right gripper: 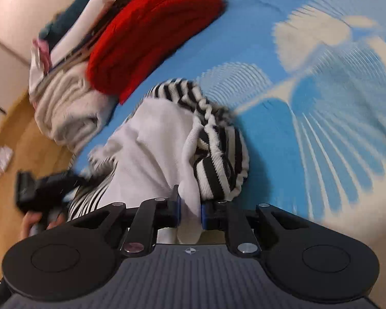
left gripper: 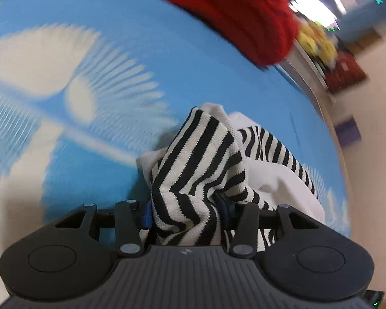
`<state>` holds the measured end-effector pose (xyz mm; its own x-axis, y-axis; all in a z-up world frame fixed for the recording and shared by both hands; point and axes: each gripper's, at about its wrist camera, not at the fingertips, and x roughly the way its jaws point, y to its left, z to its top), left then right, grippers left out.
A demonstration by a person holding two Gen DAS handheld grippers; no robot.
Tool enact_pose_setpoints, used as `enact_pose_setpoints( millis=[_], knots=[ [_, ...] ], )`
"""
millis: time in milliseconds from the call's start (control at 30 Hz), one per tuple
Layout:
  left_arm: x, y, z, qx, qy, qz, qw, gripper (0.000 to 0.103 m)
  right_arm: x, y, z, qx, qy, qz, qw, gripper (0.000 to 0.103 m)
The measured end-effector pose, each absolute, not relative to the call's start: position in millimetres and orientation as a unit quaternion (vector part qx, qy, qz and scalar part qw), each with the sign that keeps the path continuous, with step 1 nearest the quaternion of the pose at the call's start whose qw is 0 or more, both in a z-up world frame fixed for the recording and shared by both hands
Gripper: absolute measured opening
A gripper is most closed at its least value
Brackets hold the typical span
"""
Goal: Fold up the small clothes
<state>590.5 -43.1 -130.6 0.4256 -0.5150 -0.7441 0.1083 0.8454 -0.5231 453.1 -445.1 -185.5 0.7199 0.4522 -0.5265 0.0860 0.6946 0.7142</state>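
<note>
A small garment (left gripper: pixel 193 159) with black and white stripes and a plain white part lies bunched on the blue bedsheet (left gripper: pixel 141 25). My left gripper (left gripper: pixel 185 211) is shut on a thick fold of the striped cloth, which fills the gap between its blue pads. In the right wrist view the same garment (right gripper: pixel 151 139) is crumpled, white part toward me and striped part to the right. My right gripper (right gripper: pixel 190 209) is shut on a fold of the white cloth. The left gripper (right gripper: pixel 38 188) shows blurred at the lower left, held by a hand.
A folded red knit piece (right gripper: pixel 151 33) lies at the far end of the bed, on top of a pile of cream and other clothes (right gripper: pixel 64 108). The bed's edge and a wooden floor (right gripper: pixel 18 139) lie to the left. Bare sheet (right gripper: pixel 321 103) stretches to the right.
</note>
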Motion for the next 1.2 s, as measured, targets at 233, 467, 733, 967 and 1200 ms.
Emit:
enact_pose_setpoints(
  millis=[233,467,733,967,1200],
  knots=[
    [568,-16,-89,-0.174,0.418,-0.198,0.869,0.101,454,-454,-142,0.296,0.343,0.089,0.887,0.046],
    [528,-17,-107,-0.154,0.427,-0.242,0.858,0.102,486,-423,-98,0.166,0.289,0.067,0.940,0.064],
    [511,-1,-153,-0.206,0.460,-0.218,0.836,0.103,523,-403,-156,0.098,0.329,0.014,0.939,0.072],
    [403,-2,-67,-0.041,0.382,-0.175,0.907,0.103,419,-397,-86,0.136,0.278,0.009,0.951,0.086],
    [278,-23,-52,-0.073,0.374,-0.102,0.919,0.103,308,-321,-52,0.049,0.275,-0.037,0.959,0.099]
  ],
)
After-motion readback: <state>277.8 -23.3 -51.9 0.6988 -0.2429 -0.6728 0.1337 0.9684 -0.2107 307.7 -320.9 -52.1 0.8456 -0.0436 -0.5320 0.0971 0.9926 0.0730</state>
